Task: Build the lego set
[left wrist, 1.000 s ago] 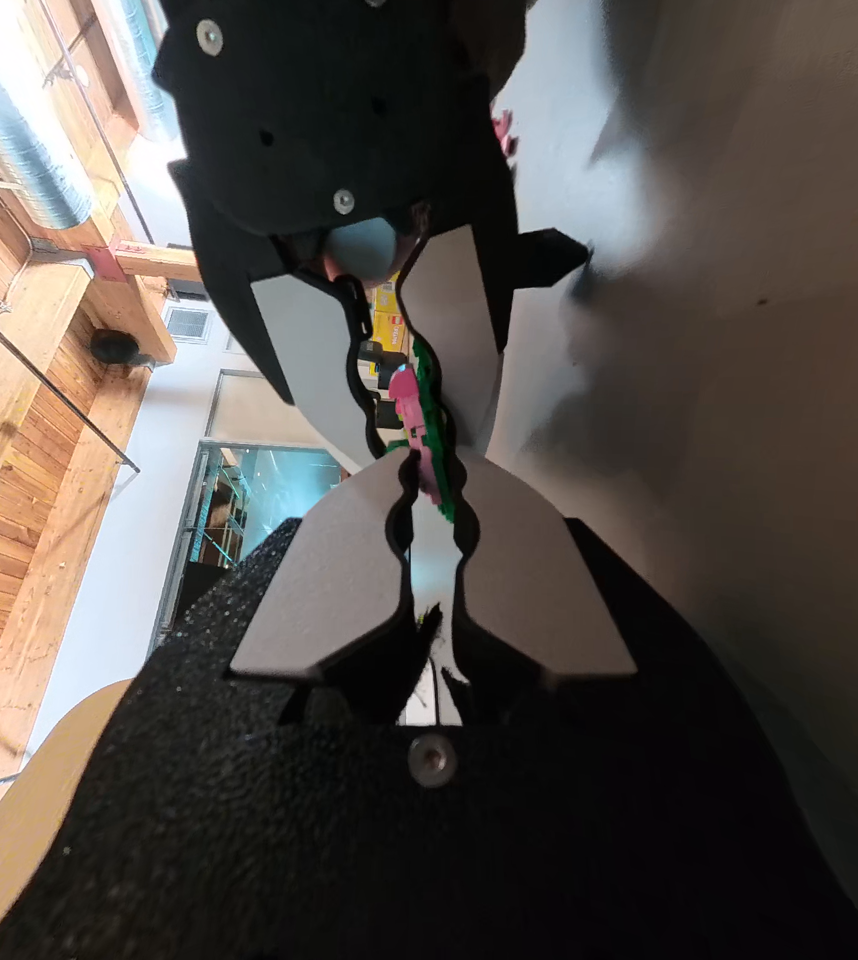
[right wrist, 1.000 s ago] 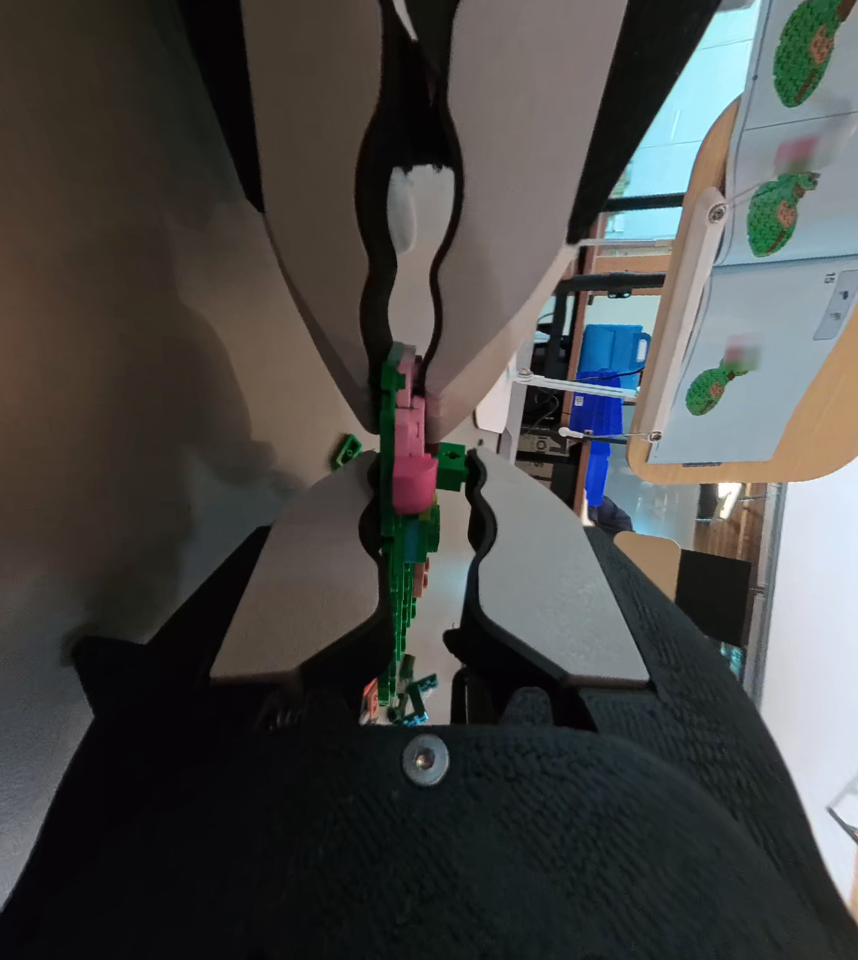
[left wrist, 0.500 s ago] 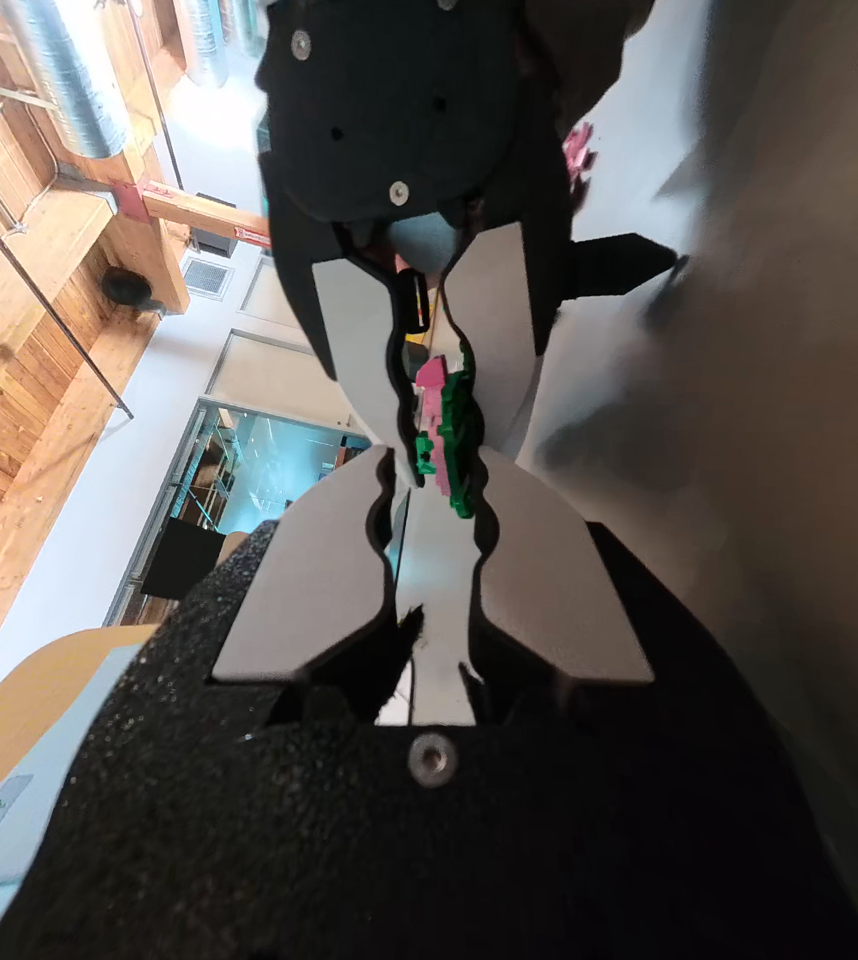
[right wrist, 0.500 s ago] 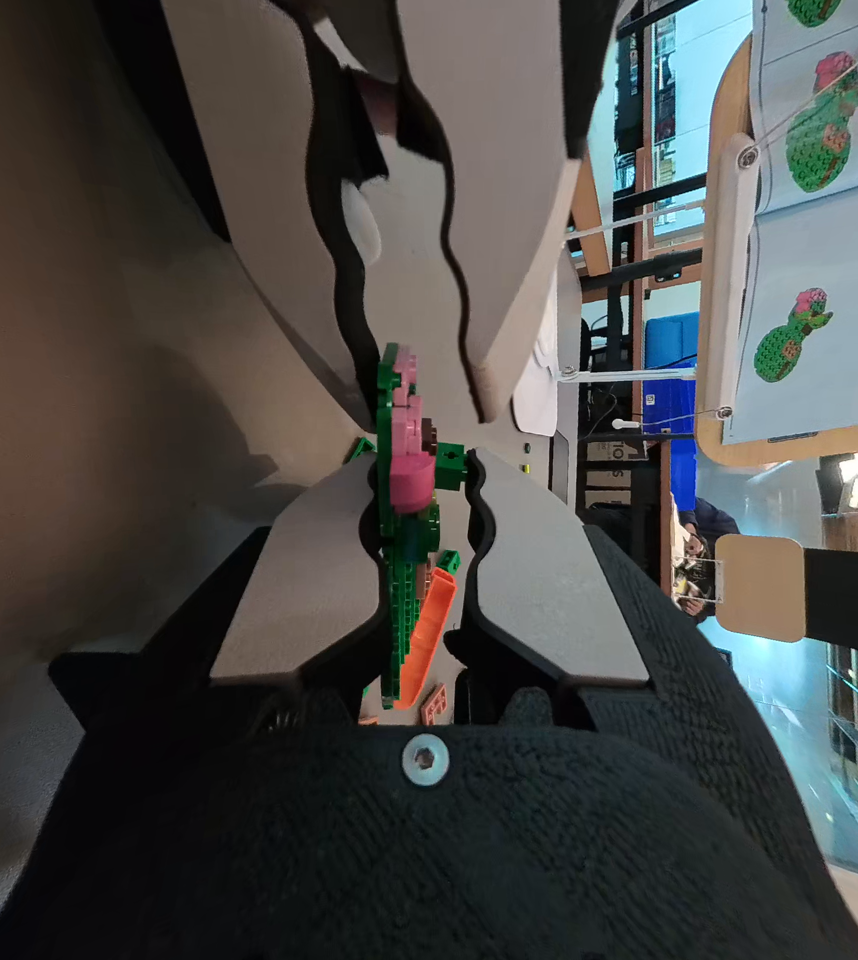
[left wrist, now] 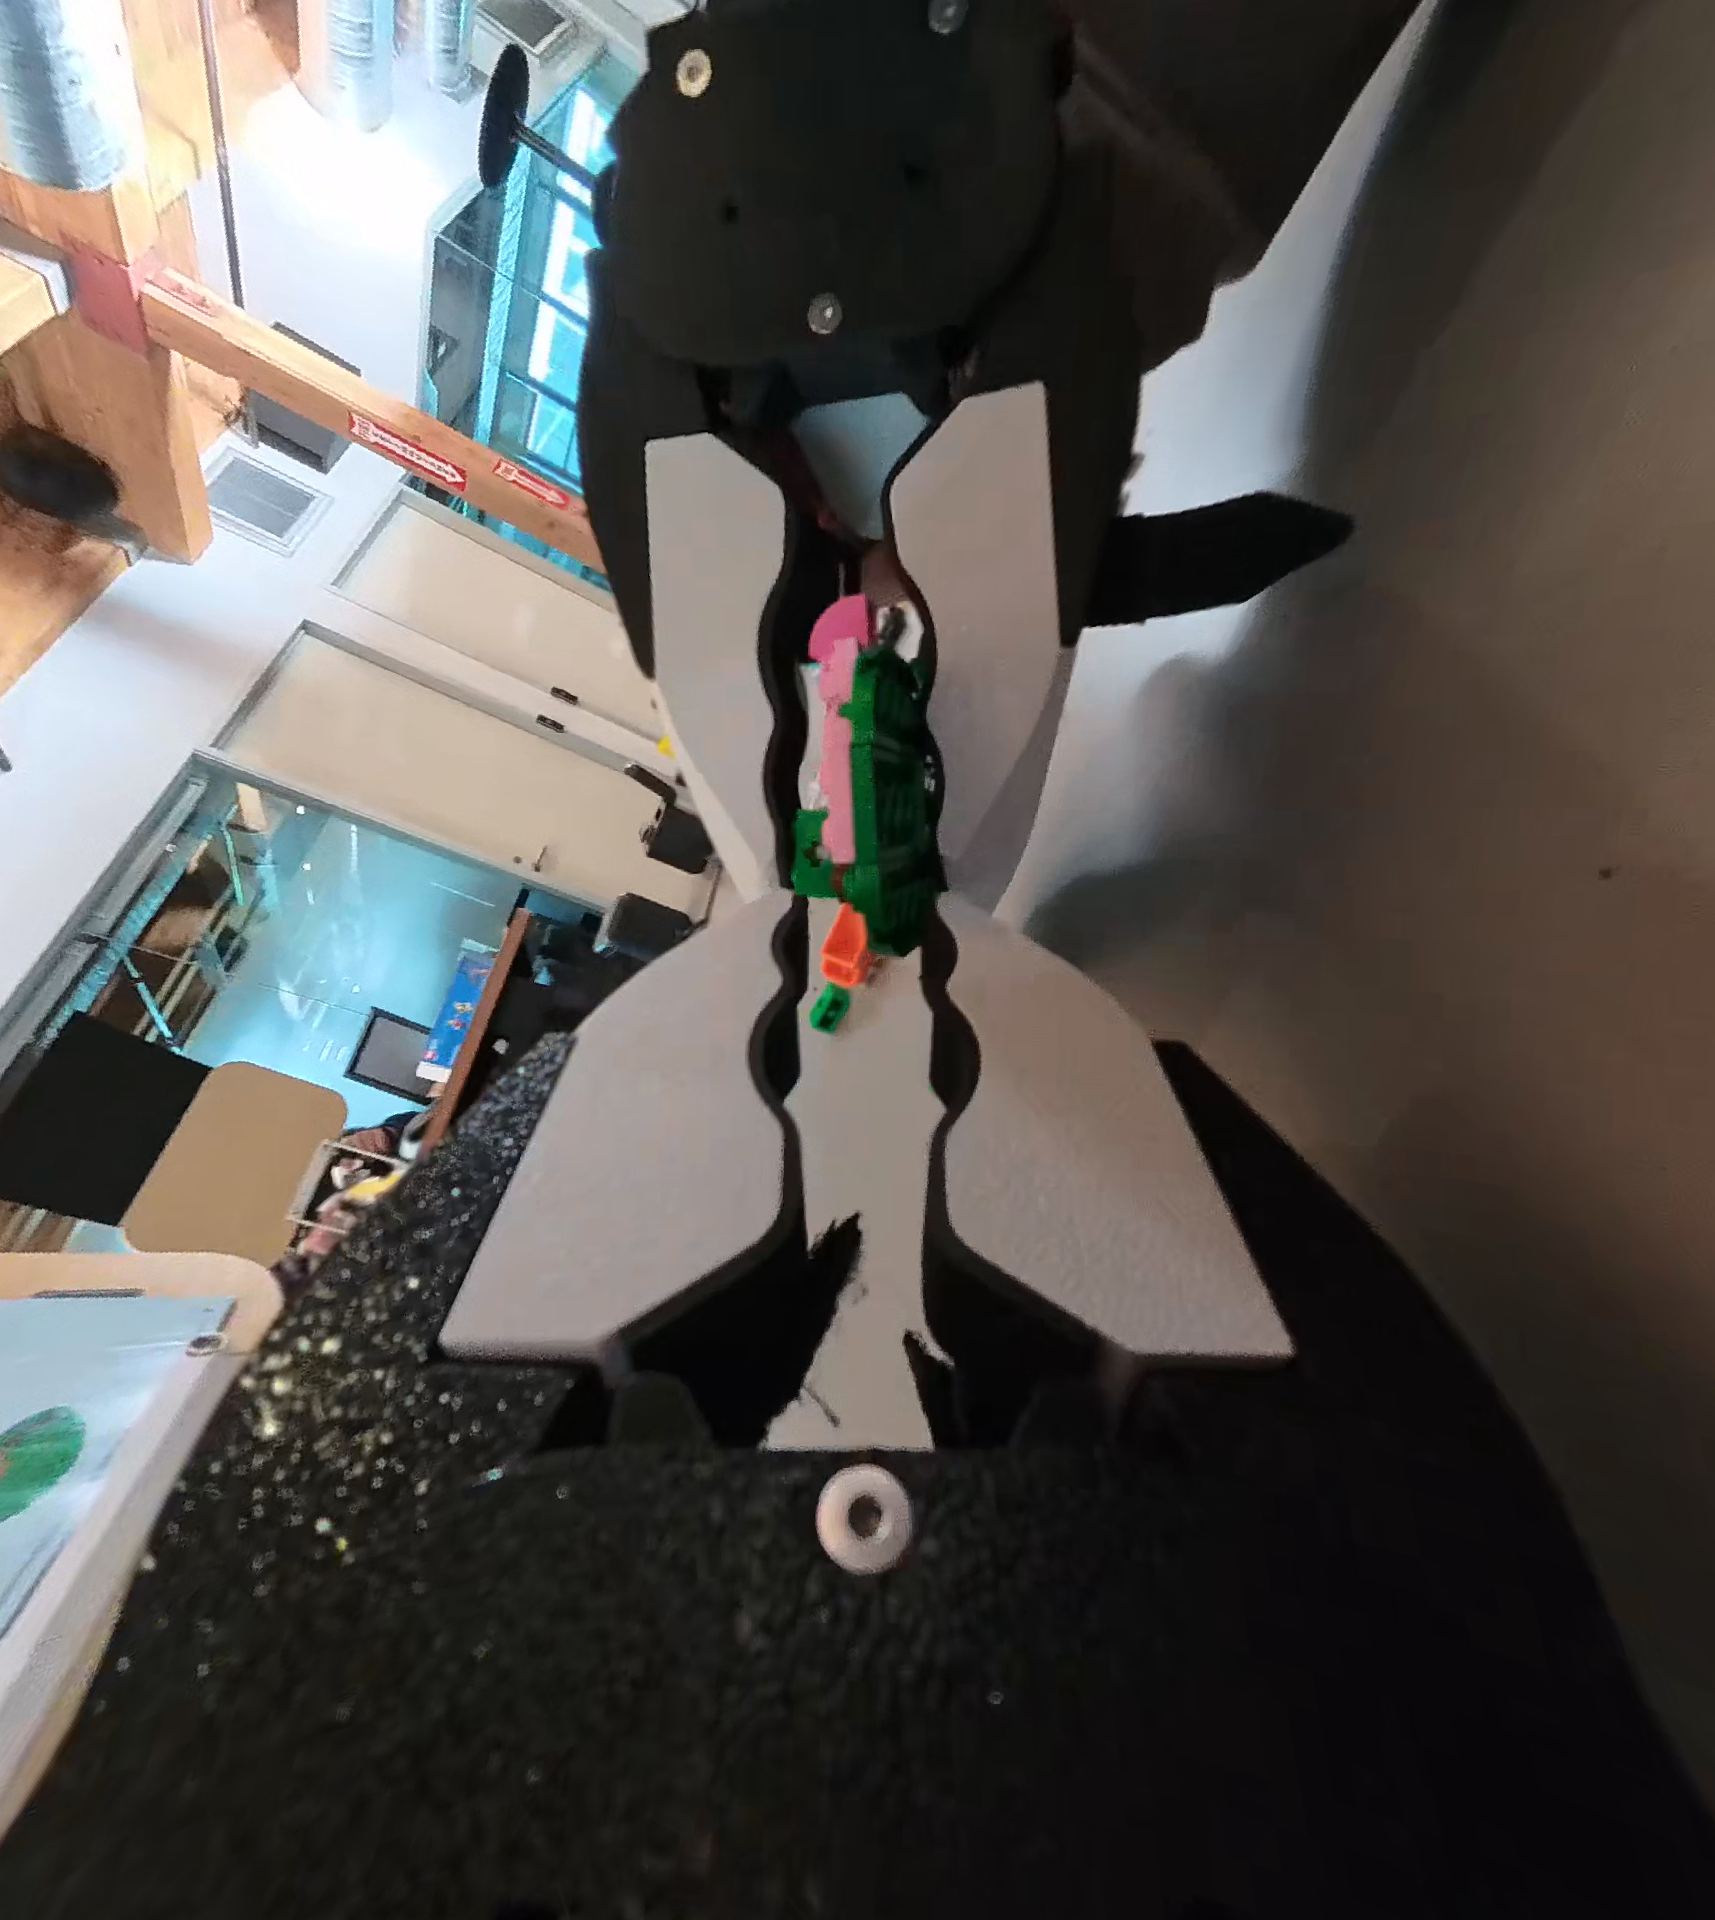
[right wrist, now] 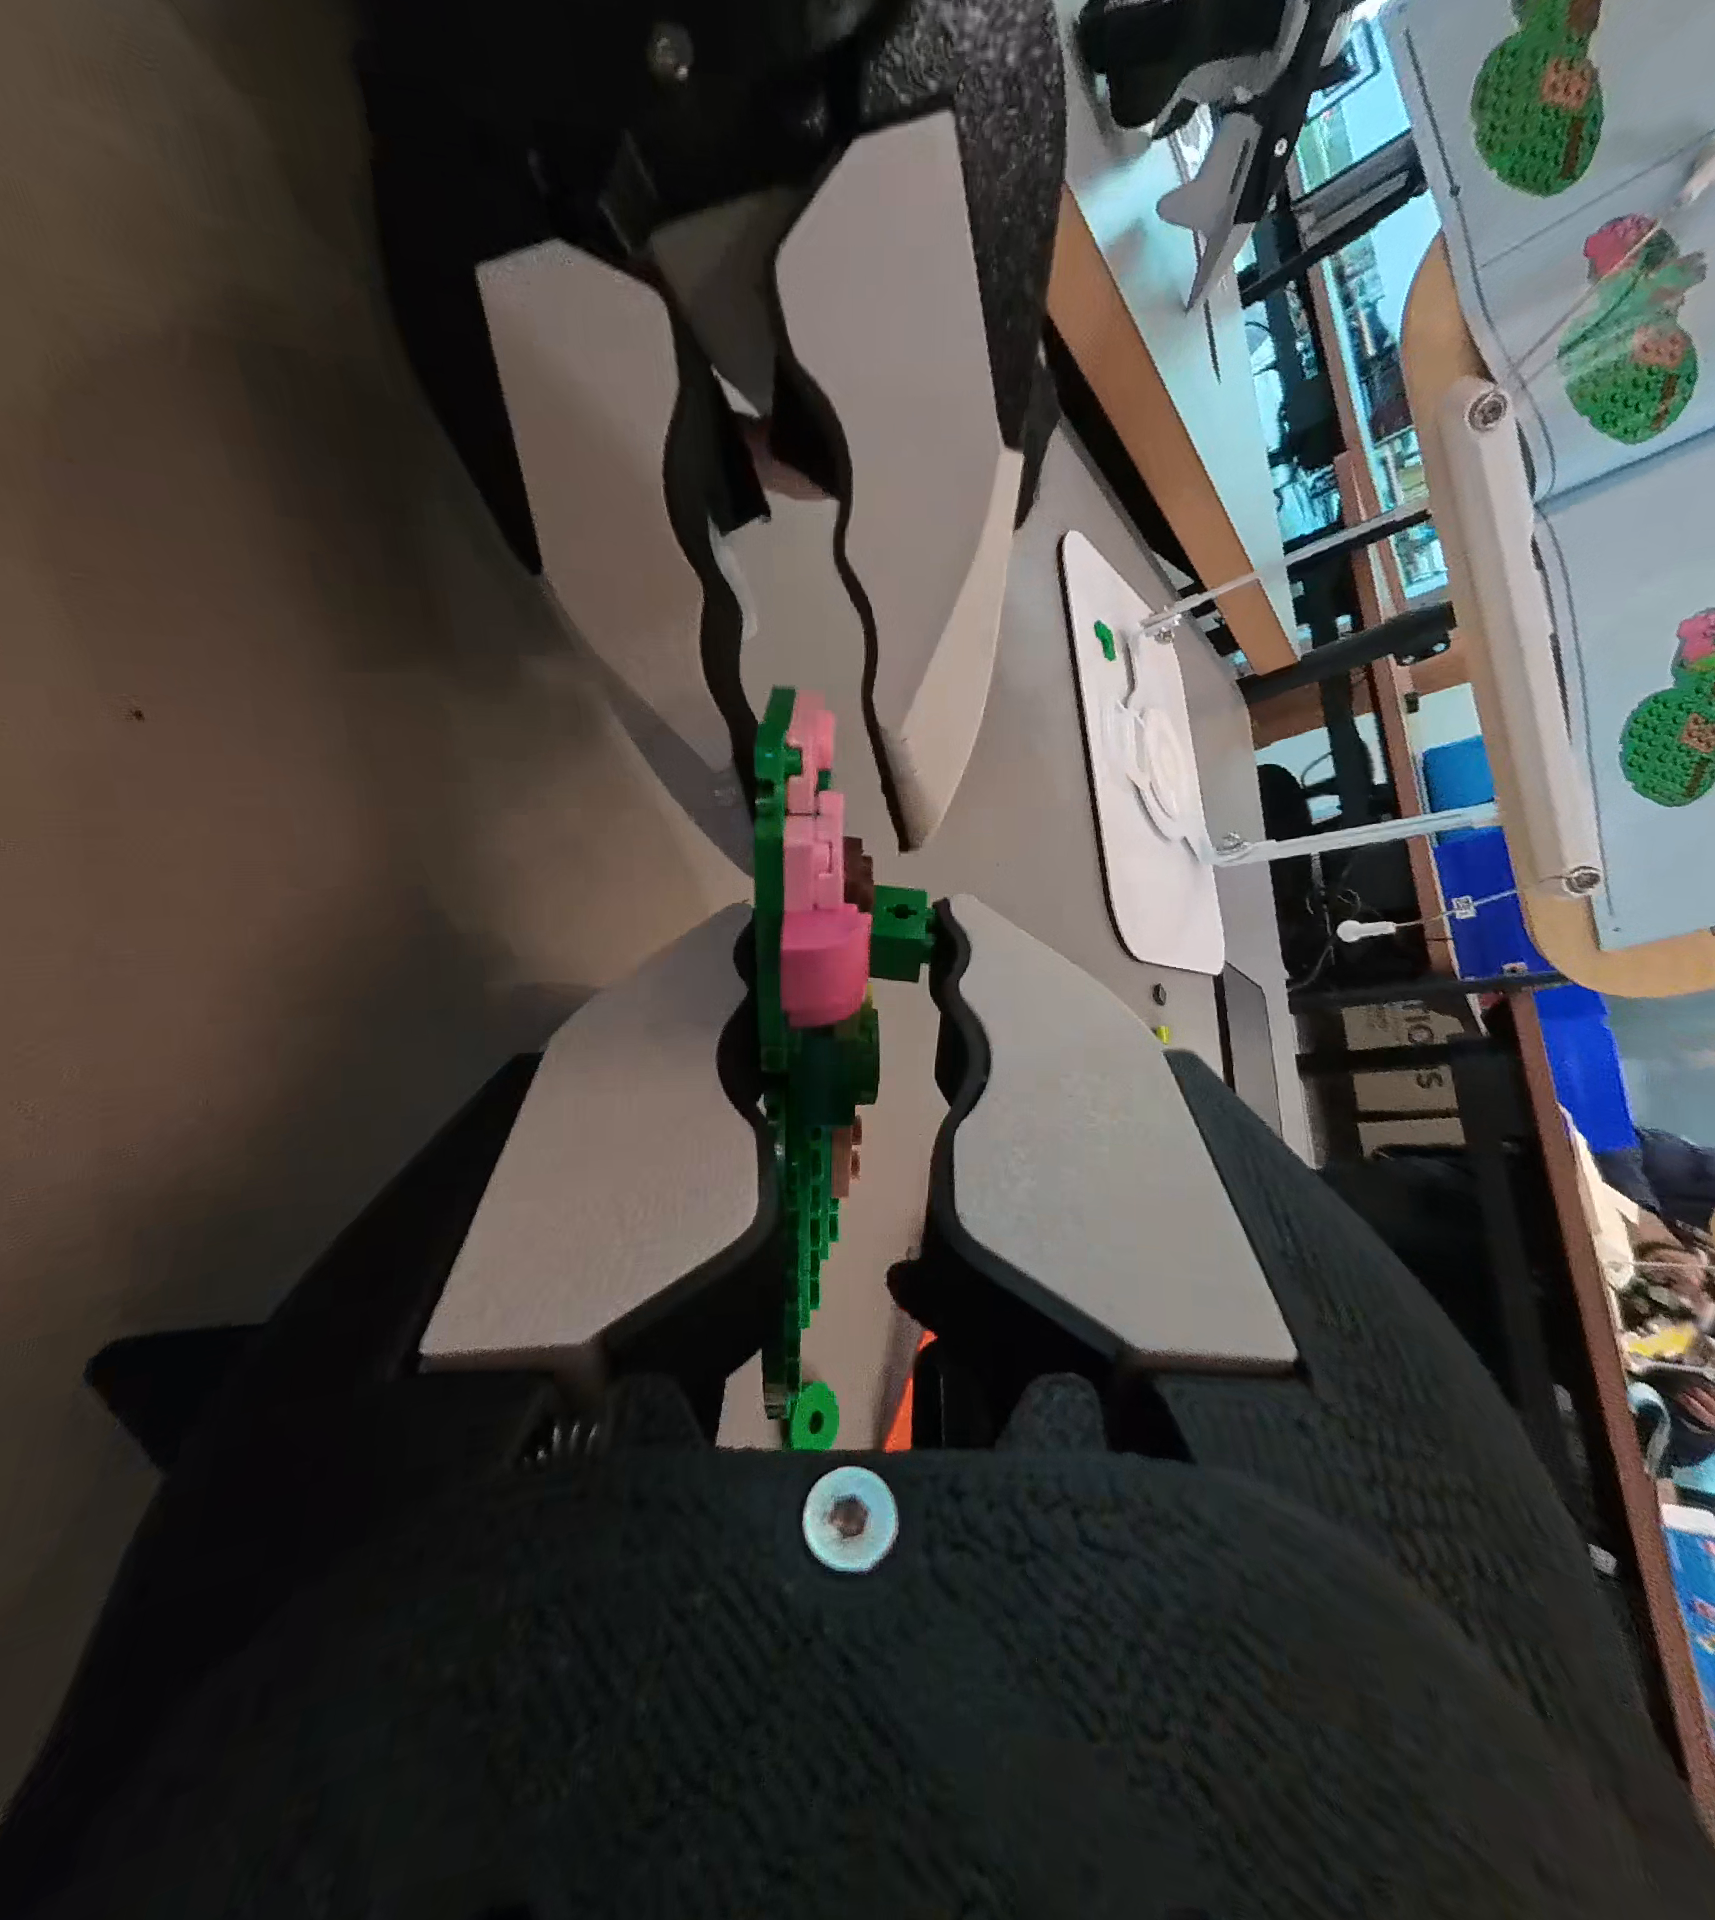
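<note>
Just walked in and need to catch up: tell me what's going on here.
A person is building a lego set with a handheld gripper in each hand. The right gripper is shut on the green and pink lego model, holding it edge-on in the air. The left gripper faces it, jaws open, its tips just short of the model. The instruction booklet stands propped on a stand, and an orange brick lies on the table.

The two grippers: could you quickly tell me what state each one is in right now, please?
Left gripper: open, its fingers apart and gripping nothing.
Right gripper: shut on the green and pink lego model, held edge-on between its fingers.
</note>
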The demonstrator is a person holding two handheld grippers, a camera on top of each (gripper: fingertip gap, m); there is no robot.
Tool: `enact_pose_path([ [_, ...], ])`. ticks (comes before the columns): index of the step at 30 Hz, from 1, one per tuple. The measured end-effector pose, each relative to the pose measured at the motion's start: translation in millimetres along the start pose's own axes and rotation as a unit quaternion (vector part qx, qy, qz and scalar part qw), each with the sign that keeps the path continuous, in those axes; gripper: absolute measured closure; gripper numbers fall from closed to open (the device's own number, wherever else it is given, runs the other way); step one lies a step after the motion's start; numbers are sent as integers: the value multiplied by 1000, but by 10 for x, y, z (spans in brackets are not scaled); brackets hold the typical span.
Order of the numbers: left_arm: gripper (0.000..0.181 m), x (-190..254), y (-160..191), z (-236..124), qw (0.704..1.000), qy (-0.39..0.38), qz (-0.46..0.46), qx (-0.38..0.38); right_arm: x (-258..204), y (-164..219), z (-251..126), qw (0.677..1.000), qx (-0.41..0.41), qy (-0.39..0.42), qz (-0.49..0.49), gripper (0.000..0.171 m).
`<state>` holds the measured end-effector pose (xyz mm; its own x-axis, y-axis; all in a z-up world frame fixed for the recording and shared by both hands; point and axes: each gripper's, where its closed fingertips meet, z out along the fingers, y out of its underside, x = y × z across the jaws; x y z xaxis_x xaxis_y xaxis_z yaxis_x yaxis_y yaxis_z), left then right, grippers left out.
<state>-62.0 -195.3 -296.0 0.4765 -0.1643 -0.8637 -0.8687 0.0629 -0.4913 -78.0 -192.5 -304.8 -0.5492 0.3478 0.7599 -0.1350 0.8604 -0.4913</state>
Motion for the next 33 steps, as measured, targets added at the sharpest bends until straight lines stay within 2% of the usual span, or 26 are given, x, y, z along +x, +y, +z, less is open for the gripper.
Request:
enact_pose_path([
  [5,157,49,-40,0,1000,15,-11,9,-70,-41,1,1000,9,-20,-2,144],
  [8,165,73,-84,-16,1000,19,3,21,-74,-69,-22,999,18,-29,7,144],
  [22,166,64,-183,-44,997,51,-45,39,-108,-127,-97,997,29,-65,14,145],
  [25,165,12,-194,-36,999,26,-31,36,-54,-137,-109,998,34,-49,13,145],
  [28,145,-131,-165,-54,997,-8,-64,40,-2,-139,-108,999,35,-20,10,144],
  [33,160,-70,-248,-103,997,3,-30,67,-13,-190,-125,999,47,-24,14,144],
])
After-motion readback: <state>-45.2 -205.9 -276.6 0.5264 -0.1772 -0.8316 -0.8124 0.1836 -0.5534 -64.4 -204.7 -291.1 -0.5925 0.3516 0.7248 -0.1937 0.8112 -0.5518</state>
